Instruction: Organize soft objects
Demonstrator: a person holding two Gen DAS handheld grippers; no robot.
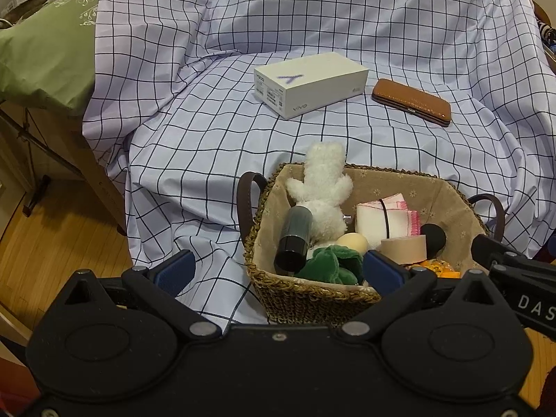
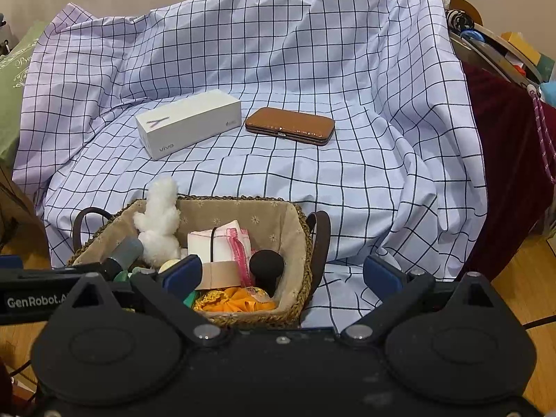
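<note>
Soft objects fill the woven basket (image 1: 312, 299) with its beige flowered lining: a white plush toy (image 1: 323, 187) propped against the far rim, a green plush piece (image 1: 330, 264) at the near rim, a folded white cloth with pink stitched edging (image 1: 385, 219), and orange crocheted fabric (image 2: 236, 299) at the near right corner. Sharing the basket are a dark cylinder (image 1: 295, 239), a beige roll of tape (image 1: 403, 248), a cream egg-shaped item (image 1: 352, 242) and a black round puff (image 1: 432, 236). The basket sits at the near edge of the checked sheet (image 1: 208, 132), dark handles at both ends.

Farther back on the sheet lies a white phone box (image 1: 311, 83) printed "vivo" on its side, with a purple "Y" on the lid and "Y300" on its end. A brown leather case (image 1: 411, 101) lies just beside it to the right, apart.

The left claw (image 1: 278, 271) is spread wide, holding nothing, its blue pads straddling the basket's near left corner. The right claw (image 2: 281, 272) is likewise released and empty, over the basket's right end. Lettering "GenRobot.A" shows on the left tool in the right wrist view, and "DAS" on the right tool in the left wrist view
</note>
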